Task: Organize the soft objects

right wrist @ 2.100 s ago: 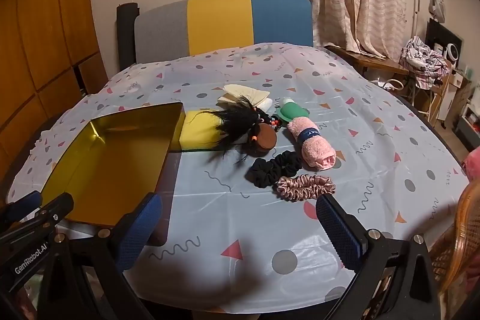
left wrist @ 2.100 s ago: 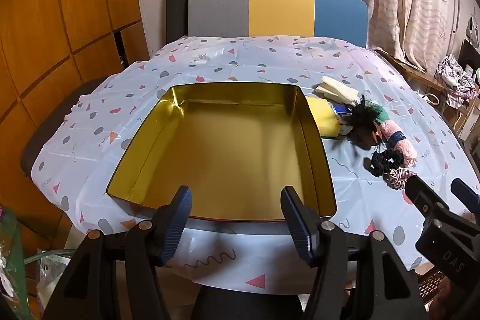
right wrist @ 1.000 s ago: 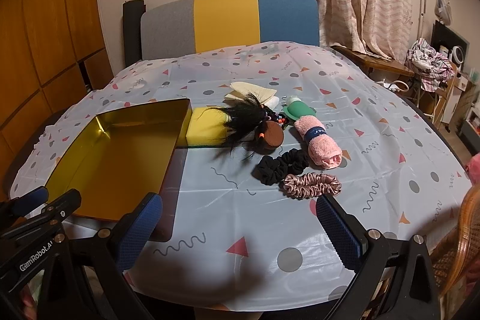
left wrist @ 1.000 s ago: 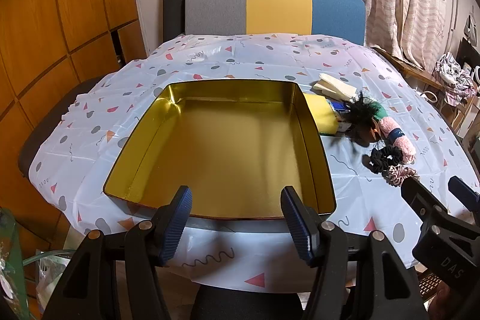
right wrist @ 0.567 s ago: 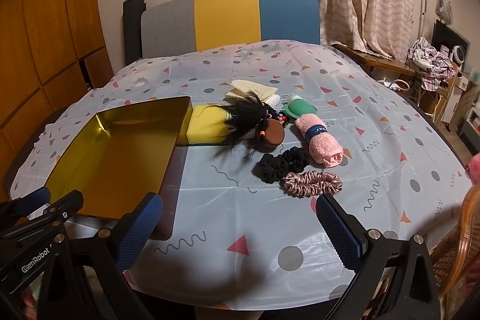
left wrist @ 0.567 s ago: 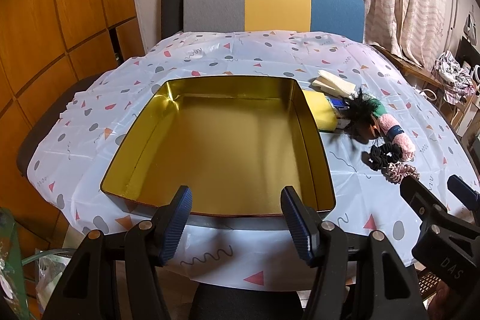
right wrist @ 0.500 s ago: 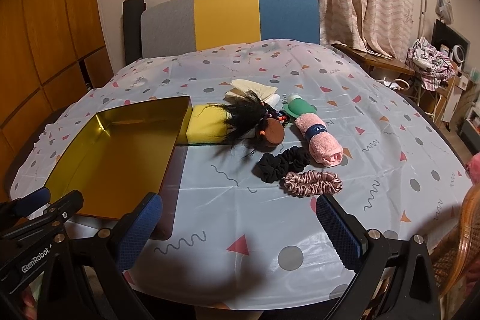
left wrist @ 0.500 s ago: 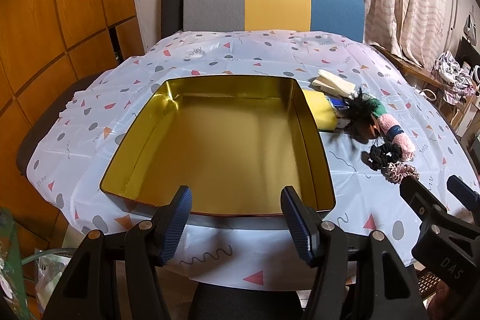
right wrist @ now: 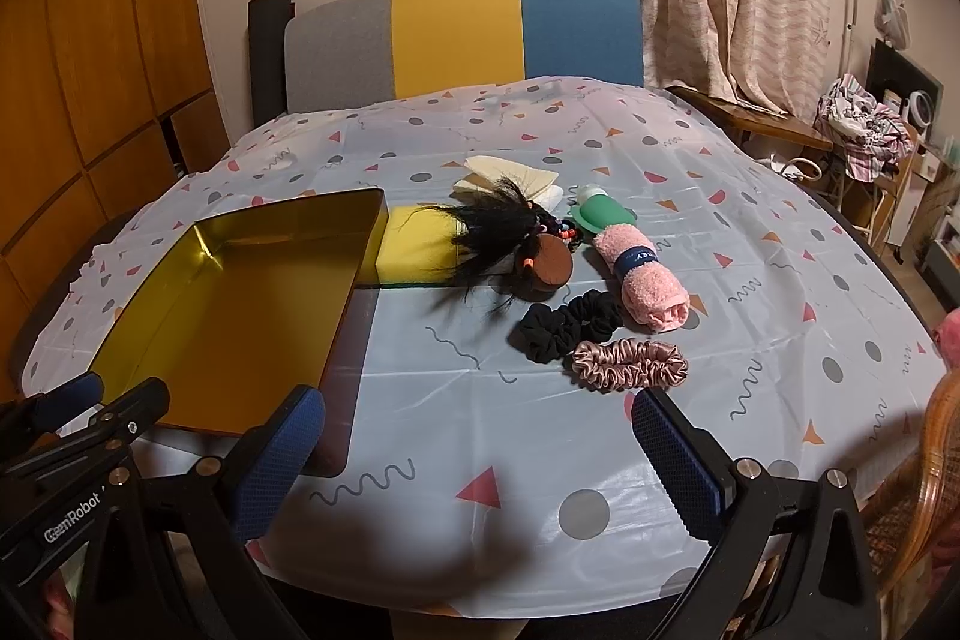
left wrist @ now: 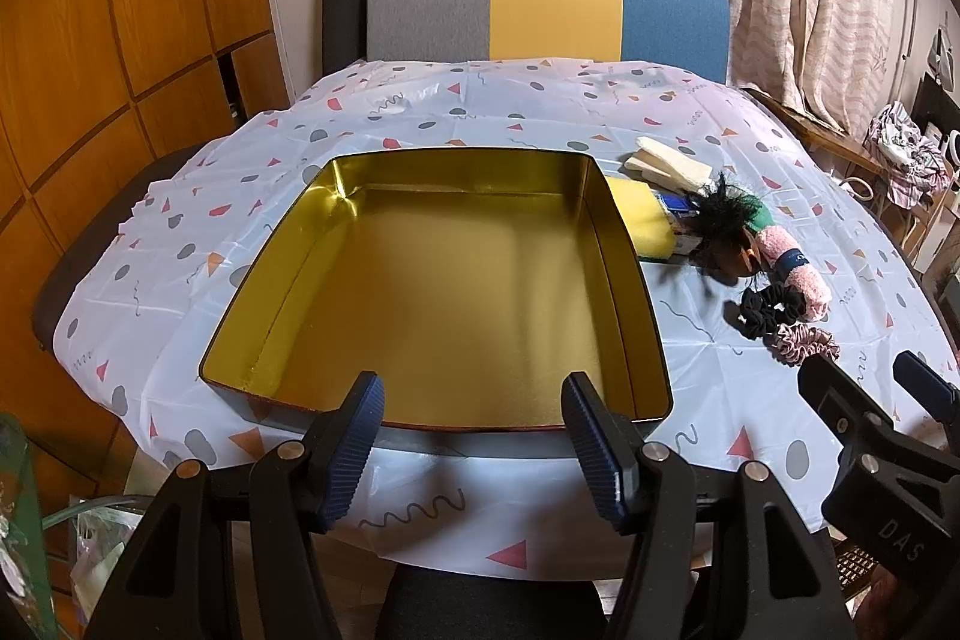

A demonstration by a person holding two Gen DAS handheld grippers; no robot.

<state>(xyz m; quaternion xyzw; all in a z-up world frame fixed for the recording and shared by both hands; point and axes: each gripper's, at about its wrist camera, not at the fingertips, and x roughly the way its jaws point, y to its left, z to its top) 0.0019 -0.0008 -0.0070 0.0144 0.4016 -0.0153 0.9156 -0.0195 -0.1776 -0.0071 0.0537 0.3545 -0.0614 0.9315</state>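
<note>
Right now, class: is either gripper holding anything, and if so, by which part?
Nothing is held. The left gripper and right gripper both stand open and empty, short of the gold tin and the pink scrunchie.

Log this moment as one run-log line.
left gripper: open, empty | right gripper: open, empty | gold tin: empty | pink scrunchie: on table

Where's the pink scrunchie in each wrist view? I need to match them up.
Left wrist: pink scrunchie at right, just past the tin's near right corner.
Right wrist: pink scrunchie centre-right, just beyond the right pad.
Shared landmark: black scrunchie, touching it on the far side in both.
</note>
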